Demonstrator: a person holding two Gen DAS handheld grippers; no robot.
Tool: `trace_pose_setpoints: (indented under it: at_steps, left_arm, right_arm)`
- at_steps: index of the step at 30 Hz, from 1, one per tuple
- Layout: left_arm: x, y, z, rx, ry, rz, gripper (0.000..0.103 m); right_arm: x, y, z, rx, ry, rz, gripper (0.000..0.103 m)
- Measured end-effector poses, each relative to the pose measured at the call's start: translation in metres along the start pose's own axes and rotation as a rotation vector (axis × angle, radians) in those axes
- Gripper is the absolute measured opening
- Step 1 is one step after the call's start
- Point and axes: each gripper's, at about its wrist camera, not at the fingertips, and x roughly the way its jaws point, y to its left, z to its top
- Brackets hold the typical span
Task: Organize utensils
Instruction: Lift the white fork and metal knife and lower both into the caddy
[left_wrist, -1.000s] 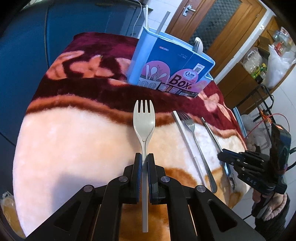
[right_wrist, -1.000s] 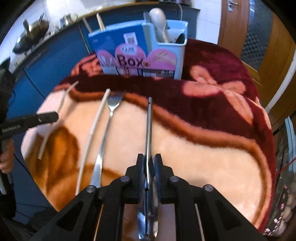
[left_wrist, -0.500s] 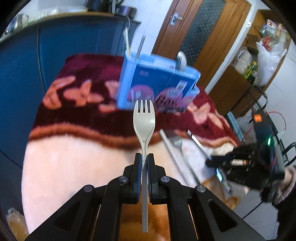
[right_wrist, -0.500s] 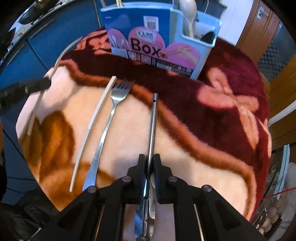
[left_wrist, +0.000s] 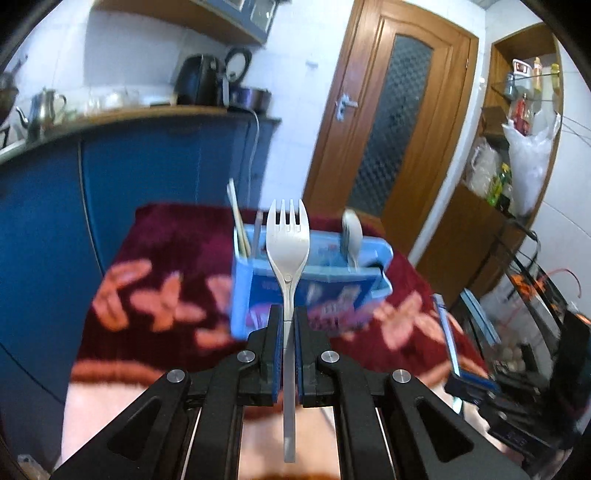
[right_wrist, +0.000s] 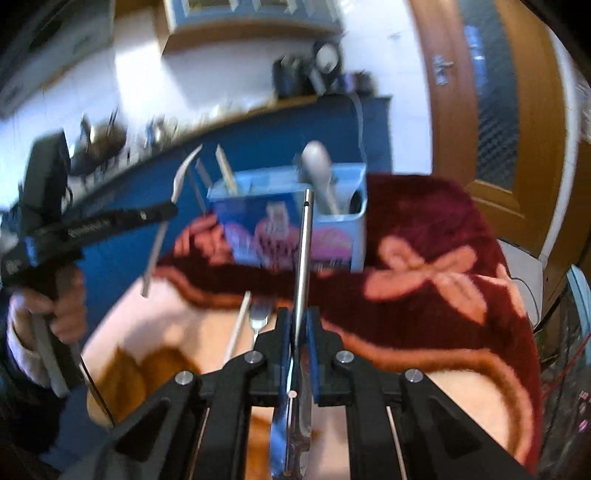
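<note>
Lifted off the blanket (left_wrist: 155, 266) — white fork (left_wrist: 287, 243), metal utensil (right_wrist: 303, 258); caddy (left_wrist: 314, 273) ahead.

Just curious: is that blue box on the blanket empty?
No. The blue box already holds a spoon and sticks poking out.

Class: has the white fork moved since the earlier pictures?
Yes. The white fork rose off the blanket; its tines now stand above the box rim.

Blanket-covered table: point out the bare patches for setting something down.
The fleecy red-and-cream blanket lies bare to the right of the steel utensil held in the right gripper. It is crowded on the other side, where a white chopstick and a steel fork lie, and around the blue utensil box.
</note>
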Motion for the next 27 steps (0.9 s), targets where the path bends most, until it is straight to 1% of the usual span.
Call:
trace_pose_setpoints:
  at_steps: [2,4,11,15,21,23,27]
  left_arm:
    - [0.003,-0.003,0.007,-0.004,-0.029,0.003,0.005]
    - [0.006,-0.006,0.016,-0.011,-0.055,0.004,0.005]
    - [0.021,-0.010,0.052,-0.036,-0.159,0.018,0.005]
    - [0.032,-0.010,0.069,-0.051,-0.234,0.032,0.005]
    - [0.050,-0.003,0.074,-0.070,-0.324,0.078,0.005]
    - [0.057,-0.001,0.072,-0.066,-0.334,0.092,0.005]
    - [0.070,0.004,0.068,-0.069,-0.333,0.089,0.005]
  right_arm:
    - [0.001,-0.004,0.004,0.018,-0.034,0.000,0.010]
    - [0.002,-0.004,0.010,0.018,-0.055,-0.019,0.010]
    - [0.010,-0.018,0.024,0.051,-0.100,-0.014,0.010]
    - [0.015,-0.023,0.031,0.059,-0.119,-0.008,0.010]
    - [0.022,-0.025,0.049,0.052,-0.152,-0.010,0.010]
    - [0.025,-0.024,0.057,0.035,-0.170,-0.021,0.010]
    - [0.034,-0.024,0.079,0.020,-0.214,-0.038,0.010]
